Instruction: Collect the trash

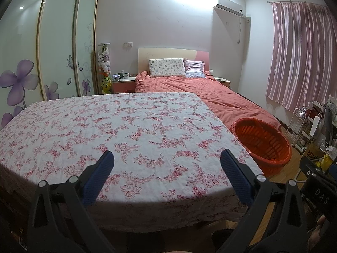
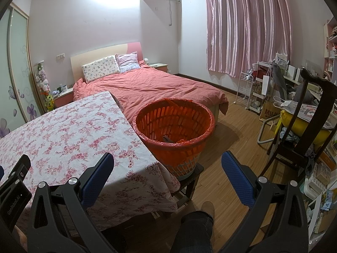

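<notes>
The left gripper is seen held above the near edge of a table covered with a pink floral cloth; its blue-padded fingers are spread wide apart and nothing is held between them. The right gripper is likewise spread, with nothing in its grasp, and is held over the table's right corner and the wooden floor. The tabletop is shown almost in full by the left wrist view, and no loose item is seen on the cloth; only the right part of it is shown by the right wrist view. The orange trash basket is placed just beside the table's right edge, between table and bed. In the left wrist view only its slatted inner wall and rim are shown. In the right wrist view its interior is exposed: an orange bag is fitted over the rim, and a small dark item lies at the bottom, its nature not determinable. The same view shows the basket resting on a dark stool, a dark wooden chair to the right, cluttered shelving by the pink curtain, and a dark trouser leg at the lower edge. The wardrobe doors with purple flowers are shown chiefly by the left wrist view.
</notes>
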A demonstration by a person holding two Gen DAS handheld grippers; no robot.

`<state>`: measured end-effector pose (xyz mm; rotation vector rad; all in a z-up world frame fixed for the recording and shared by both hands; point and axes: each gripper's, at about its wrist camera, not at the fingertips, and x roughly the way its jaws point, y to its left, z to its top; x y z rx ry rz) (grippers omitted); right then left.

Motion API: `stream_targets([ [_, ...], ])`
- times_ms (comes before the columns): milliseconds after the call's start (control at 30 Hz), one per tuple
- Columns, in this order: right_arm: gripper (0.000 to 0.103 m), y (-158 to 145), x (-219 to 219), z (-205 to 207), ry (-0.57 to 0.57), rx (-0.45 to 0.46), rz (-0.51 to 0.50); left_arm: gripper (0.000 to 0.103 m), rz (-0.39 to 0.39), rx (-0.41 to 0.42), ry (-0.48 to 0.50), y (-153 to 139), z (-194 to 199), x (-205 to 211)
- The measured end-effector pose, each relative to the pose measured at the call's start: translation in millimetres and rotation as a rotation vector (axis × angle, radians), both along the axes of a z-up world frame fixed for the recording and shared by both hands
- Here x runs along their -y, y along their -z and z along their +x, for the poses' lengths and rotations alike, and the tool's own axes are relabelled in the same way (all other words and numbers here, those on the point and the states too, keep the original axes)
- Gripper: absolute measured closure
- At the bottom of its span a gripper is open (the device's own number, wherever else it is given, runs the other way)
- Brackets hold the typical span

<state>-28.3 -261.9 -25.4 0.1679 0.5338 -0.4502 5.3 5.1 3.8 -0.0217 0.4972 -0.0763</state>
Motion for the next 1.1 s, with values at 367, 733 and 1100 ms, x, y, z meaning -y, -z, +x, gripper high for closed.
stream_targets([
  [367, 0.002, 0.2, -0.1, -0.3, -0.001, 0.0, 0.0, 0.004, 0.0, 0.0, 0.0, -0.2, 0.1, 0.0],
  [733, 0.002, -0.4, 0.1, -0.5, 0.0, -0.002, 0.0, 0.004, 0.0, -0.004, -0.001, 0.5, -0.6, -0.1],
  [1100, 0.002, 0.1, 0.2, -0.3, -0.001, -0.003, 0.0, 0.004, 0.001, -0.015, -0.007, 4.1, 1.2, -1.8],
])
